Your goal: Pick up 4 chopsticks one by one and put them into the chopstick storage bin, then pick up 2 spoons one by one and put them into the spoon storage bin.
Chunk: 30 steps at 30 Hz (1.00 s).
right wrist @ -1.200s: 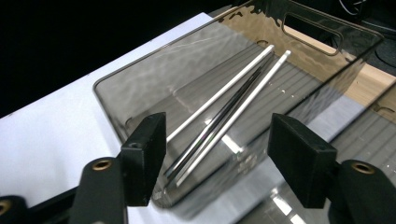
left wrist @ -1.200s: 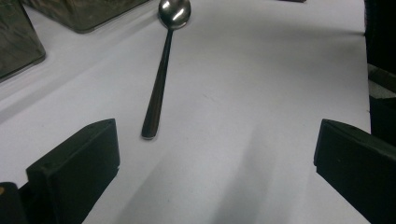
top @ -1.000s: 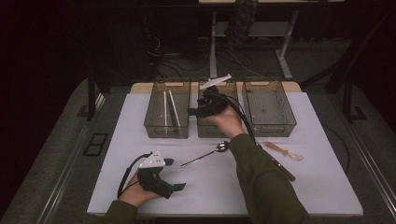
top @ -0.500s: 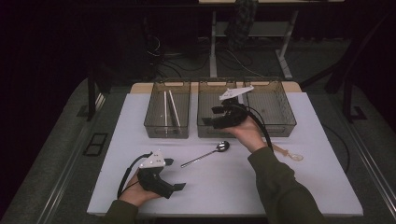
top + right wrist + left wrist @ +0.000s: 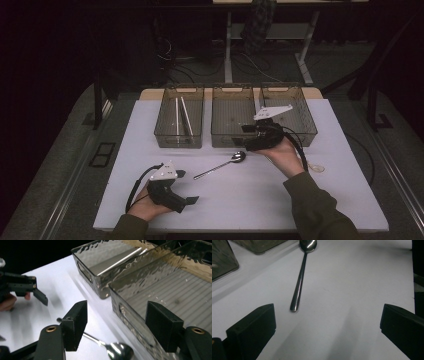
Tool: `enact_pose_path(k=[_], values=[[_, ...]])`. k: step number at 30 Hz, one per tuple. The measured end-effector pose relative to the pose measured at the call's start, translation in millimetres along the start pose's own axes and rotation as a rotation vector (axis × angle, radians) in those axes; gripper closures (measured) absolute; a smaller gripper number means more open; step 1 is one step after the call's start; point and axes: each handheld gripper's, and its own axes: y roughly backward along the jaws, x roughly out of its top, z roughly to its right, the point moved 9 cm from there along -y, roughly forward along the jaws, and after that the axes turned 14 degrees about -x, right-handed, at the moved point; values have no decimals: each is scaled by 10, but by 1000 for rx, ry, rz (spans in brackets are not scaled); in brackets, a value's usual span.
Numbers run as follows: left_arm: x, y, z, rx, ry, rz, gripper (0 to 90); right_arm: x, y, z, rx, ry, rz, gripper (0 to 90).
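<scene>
Right gripper hovers at the front edge of the middle bin, fingers released and empty, spoon lying flat on the worktop just below and between them in the right gripper view, bowl end toward the bins, handle pointing at the left gripper. Left gripper rests low on the worktop, fingers spread wide with nothing in them, spoon handle tip just ahead of them. Risks: spoon is thin, flat and shiny, so fingers coming down could scrape the worktop and slide off, or pinch the bowl and flip it. One right finger sits almost against the bin wall, so a descent here may knock or shove the bin. A grab at the bowl end leaves the long handle swinging. Left bin holds two sticks, right bin looks empty; a drop into the wrong bin is possible.
</scene>
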Motion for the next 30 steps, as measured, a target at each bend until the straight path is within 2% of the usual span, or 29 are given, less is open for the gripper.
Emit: enact_pose_path(k=[15, 30], values=[[-6, -3, -2, 3, 2, -4, 0, -394, 285, 143, -20, -22, -10, 341], [-5, 5, 1, 7, -2, -4, 0, -792, 615, 411, -67, -42, -33, 346]])
